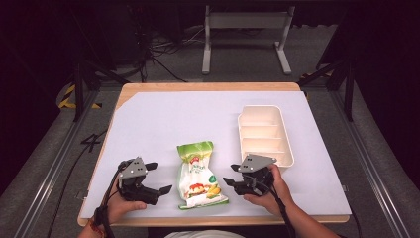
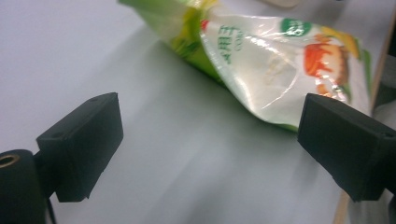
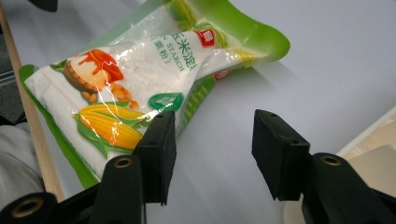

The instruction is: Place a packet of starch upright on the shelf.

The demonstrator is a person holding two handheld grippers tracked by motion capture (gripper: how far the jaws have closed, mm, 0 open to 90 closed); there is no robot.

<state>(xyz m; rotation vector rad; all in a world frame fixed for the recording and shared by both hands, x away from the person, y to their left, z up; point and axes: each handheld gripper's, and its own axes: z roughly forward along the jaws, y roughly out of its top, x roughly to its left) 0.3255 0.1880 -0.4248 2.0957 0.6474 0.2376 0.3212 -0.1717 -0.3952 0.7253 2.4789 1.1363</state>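
Each tool, left (image 1: 157, 177) and right (image 1: 231, 176), gapes empty beside the one green-and-clear plastic starch bag (image 1: 199, 175) lying between them on the white tabletop (image 1: 163, 119), near one cream compartment tray (image 1: 286, 141).

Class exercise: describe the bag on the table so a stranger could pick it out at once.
On the white table, look near its front edge, midway between the left gripper and right gripper. The bag lies flat there: green-edged, clear, with white powder and a corn picture.
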